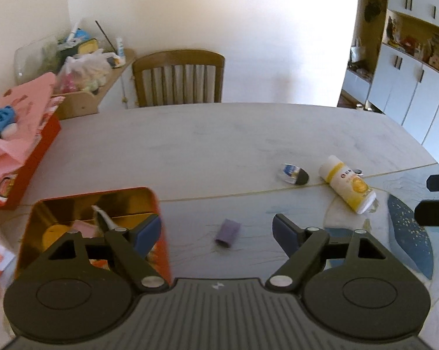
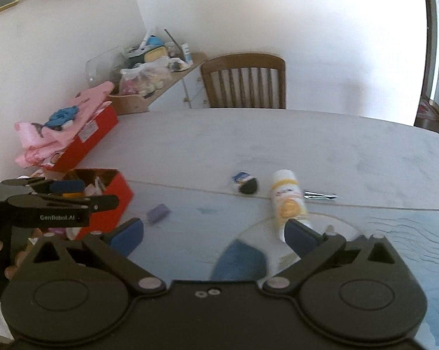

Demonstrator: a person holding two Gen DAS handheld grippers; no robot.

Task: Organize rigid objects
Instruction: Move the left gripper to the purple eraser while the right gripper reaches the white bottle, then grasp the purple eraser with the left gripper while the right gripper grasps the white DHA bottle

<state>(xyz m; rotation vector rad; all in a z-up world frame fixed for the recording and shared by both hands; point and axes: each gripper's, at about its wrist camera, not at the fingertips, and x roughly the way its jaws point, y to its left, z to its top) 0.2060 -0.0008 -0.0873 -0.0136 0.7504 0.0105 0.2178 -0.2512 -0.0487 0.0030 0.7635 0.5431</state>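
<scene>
Work was partly done: the open red metal tin [image 1: 82, 204] held some things, both grippers' fingers [image 1: 145, 234] stood open and empty, while the small purple block [image 1: 227, 232], the white-and-yellow plastic bottle [image 1: 346, 188] and the small black-capped clear container [image 1: 294, 174] lay loose on the grey tabletop [image 1: 205, 145].

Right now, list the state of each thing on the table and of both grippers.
Red tin: open, items inside.
Yellow bottle: lying on its side.
Purple tube: lying down, untouched.
Black-capped packet: lying flat.
Left gripper: fingers apart, empty.
Right gripper: fingers apart, empty.
</scene>
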